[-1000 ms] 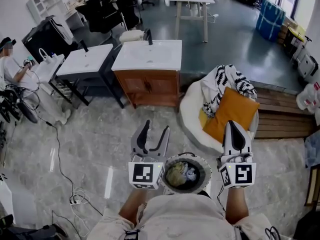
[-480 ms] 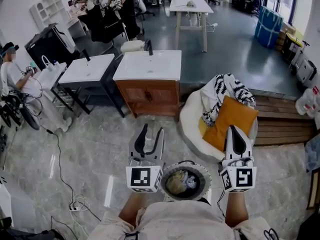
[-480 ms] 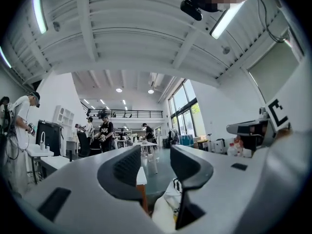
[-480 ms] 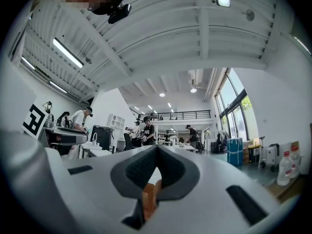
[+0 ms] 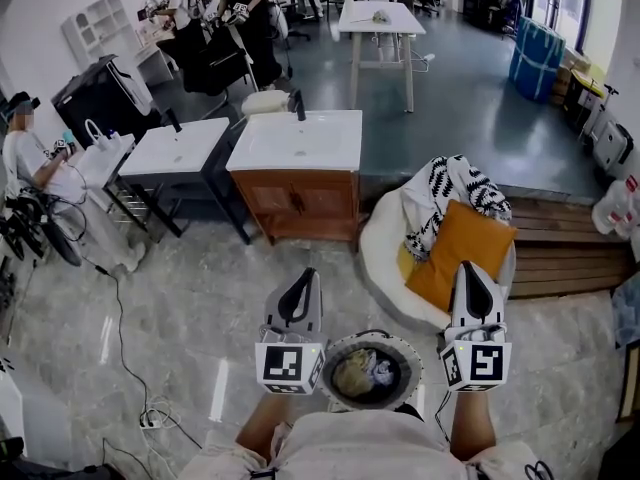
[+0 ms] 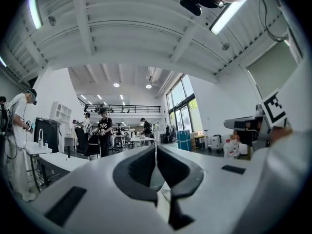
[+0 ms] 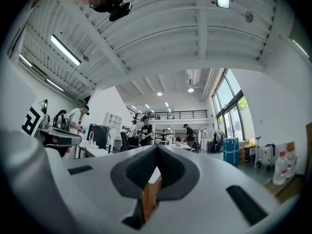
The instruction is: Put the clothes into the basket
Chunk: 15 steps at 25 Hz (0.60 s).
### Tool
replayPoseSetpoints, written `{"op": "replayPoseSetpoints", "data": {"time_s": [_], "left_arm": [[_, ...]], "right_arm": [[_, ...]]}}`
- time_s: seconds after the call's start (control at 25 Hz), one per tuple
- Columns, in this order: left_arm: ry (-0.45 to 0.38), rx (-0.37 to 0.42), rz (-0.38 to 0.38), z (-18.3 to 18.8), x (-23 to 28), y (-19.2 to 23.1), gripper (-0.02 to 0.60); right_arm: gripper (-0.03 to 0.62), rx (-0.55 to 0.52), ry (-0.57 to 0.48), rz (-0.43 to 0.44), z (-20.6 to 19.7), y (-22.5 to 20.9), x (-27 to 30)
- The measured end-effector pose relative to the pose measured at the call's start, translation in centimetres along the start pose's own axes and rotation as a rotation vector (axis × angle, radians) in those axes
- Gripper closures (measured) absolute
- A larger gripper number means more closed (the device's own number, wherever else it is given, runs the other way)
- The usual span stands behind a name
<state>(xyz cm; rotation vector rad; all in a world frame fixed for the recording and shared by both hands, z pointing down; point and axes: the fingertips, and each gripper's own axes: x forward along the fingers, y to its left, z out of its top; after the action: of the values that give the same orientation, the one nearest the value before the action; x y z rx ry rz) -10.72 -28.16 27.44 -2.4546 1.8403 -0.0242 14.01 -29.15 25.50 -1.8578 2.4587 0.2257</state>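
Underfoot, floor (image 5: 180, 298): pale veined marble, glossy.
Chair (image 5: 378, 238): white, round, padded; seat mostly buried under black-and-white cloth (image 5: 450, 183) and orange cushion (image 5: 462, 243).
Basket (image 5: 372, 340): round, pale rim, between the tools; near edge cut off by the person's chest.
Clothes (image 5: 365, 373): crumpled heap inside basket, pieces hard to tell apart.
Left tool (image 5: 309, 273): jaws together, empty.
Right tool (image 5: 470, 267): jaws together, empty.
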Motion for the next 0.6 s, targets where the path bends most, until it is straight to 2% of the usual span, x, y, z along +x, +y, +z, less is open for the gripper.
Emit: {"op": "replayPoseSetpoints", "data": {"time_s": [0.2,0.4,0.6], "left_arm": [[-0.011,-0.008,0.014,0.0,0.6,-0.3,0.569],[-0.006,-0.007,0.020,-0.2,1.0,-0.5,0.569],[-0.001,-0.010,0.038,-0.7,1.2,-0.2,0.568]], "right_arm": [[0.606,-0.006,-0.008,-0.003,-0.5,-0.7,0.1],[0.606,0.000,-0.062,-0.037,0.2,-1.1,0.0],[0.606,-0.001,-0.049,-0.027,-0.3,-0.9,0.3]]}}
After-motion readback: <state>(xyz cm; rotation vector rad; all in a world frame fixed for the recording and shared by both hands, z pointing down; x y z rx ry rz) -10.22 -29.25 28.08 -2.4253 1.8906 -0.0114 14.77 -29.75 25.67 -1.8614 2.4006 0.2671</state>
